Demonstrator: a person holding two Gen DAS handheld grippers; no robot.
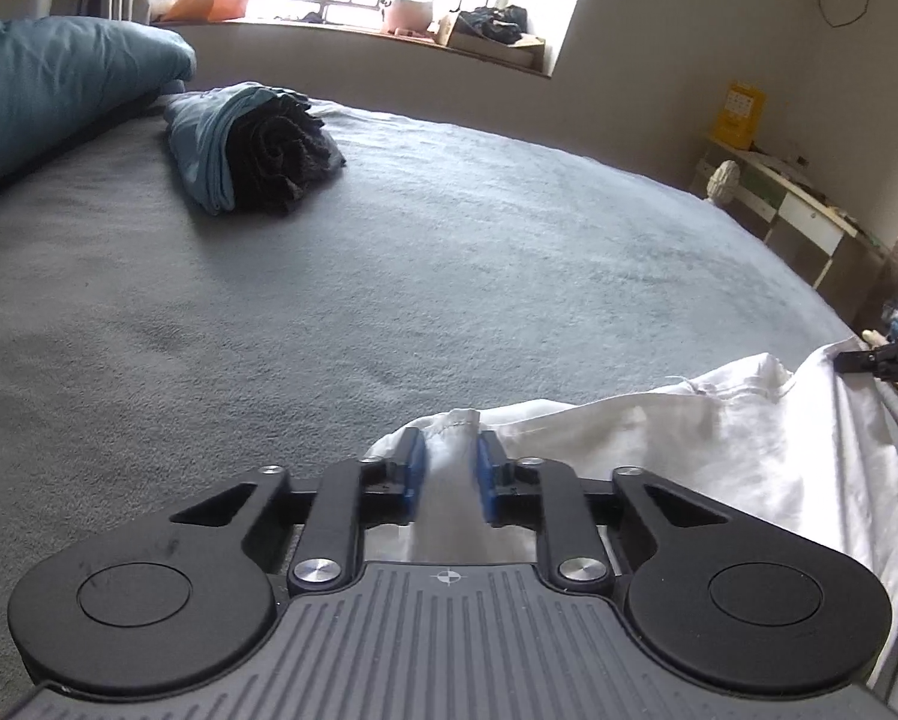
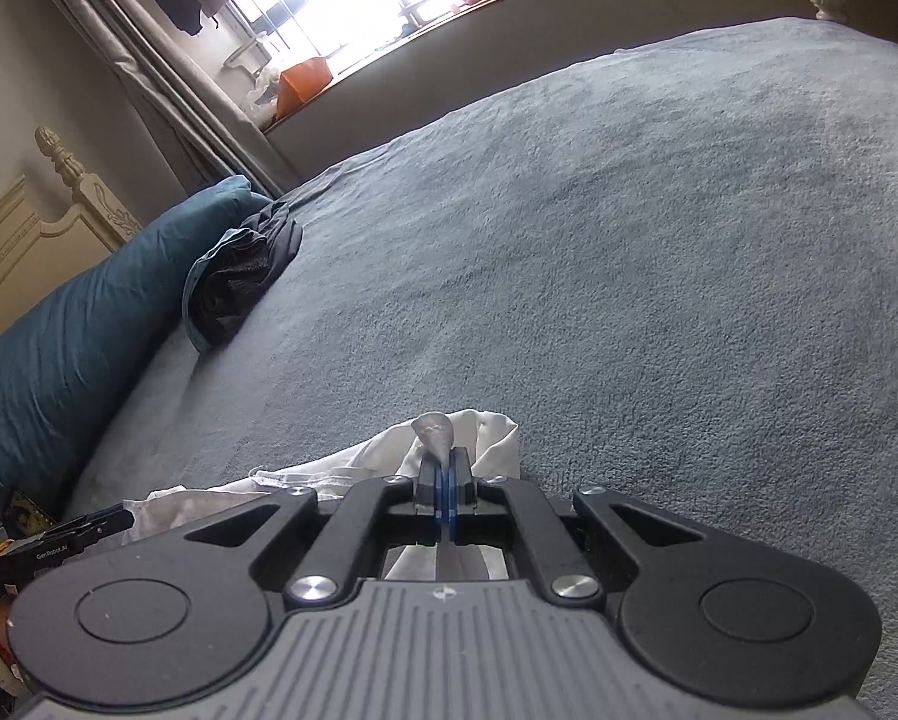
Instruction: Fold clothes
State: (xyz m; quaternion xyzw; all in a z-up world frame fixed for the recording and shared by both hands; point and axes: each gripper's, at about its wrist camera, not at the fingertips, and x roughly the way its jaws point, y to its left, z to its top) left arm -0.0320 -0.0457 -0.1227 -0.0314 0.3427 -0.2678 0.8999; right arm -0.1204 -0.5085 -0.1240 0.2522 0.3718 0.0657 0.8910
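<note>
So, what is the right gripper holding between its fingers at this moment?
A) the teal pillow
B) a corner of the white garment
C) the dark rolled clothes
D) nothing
B: in the right wrist view the right gripper is pinched shut on a fold of the white garment.

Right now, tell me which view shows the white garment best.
The left wrist view: the white garment spreads wide across the bed's near edge, with a fold between the left gripper fingers. The right wrist view shows only a bunched corner pinched in the right gripper.
</note>
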